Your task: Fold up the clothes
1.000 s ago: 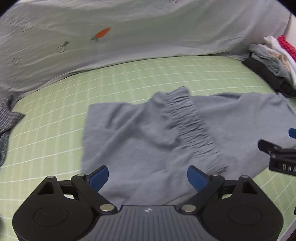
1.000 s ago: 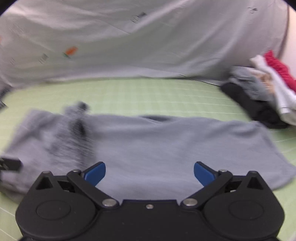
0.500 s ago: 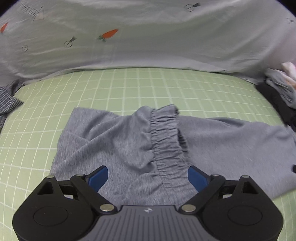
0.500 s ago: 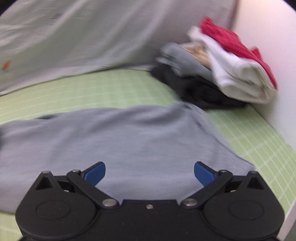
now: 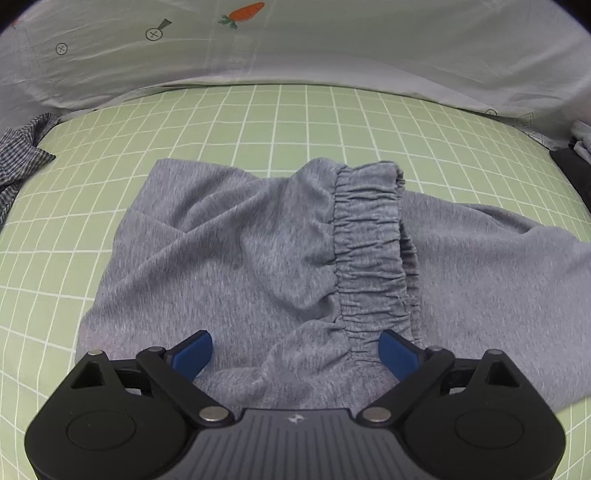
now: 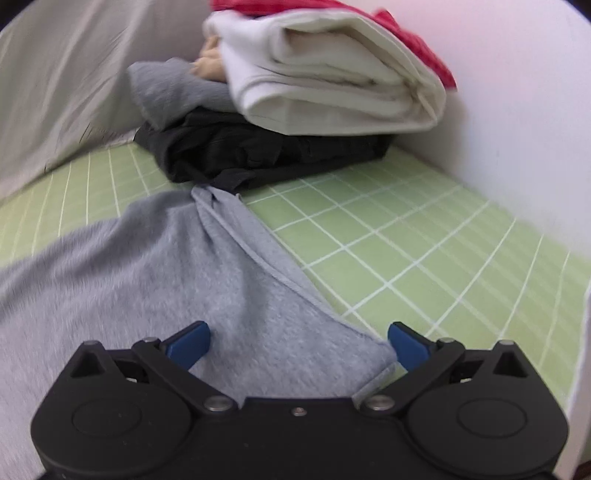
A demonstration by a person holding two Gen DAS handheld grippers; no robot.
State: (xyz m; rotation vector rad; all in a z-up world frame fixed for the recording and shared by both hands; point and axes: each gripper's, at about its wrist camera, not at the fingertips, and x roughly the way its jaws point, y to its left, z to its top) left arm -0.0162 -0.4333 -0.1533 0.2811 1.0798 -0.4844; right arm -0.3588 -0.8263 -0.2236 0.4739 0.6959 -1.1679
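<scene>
- Grey pants (image 5: 258, 251) lie spread on a green sheet (image 5: 110, 155) with a white grid, partly folded, so the gathered waistband (image 5: 369, 251) runs up the middle of the left wrist view.
- The left gripper (image 5: 295, 354) hangs low over the near edge of the pants, blue fingertips (image 5: 192, 354) wide apart, holding nothing.
- The right gripper (image 6: 299, 341) is also spread wide and empty, over a hemmed corner of the pants (image 6: 229, 295); the right pad (image 6: 406, 343) sits just beside the hem.
- A pile of folded clothes (image 6: 314, 92) stands past the pants against a white wall (image 6: 517, 92): black at the bottom, then grey, cream and red.
- A pale cloth (image 5: 332, 44) with a carrot print (image 5: 243, 13) hangs behind the sheet.
- Checked fabric (image 5: 18, 147) shows at the far left.
</scene>
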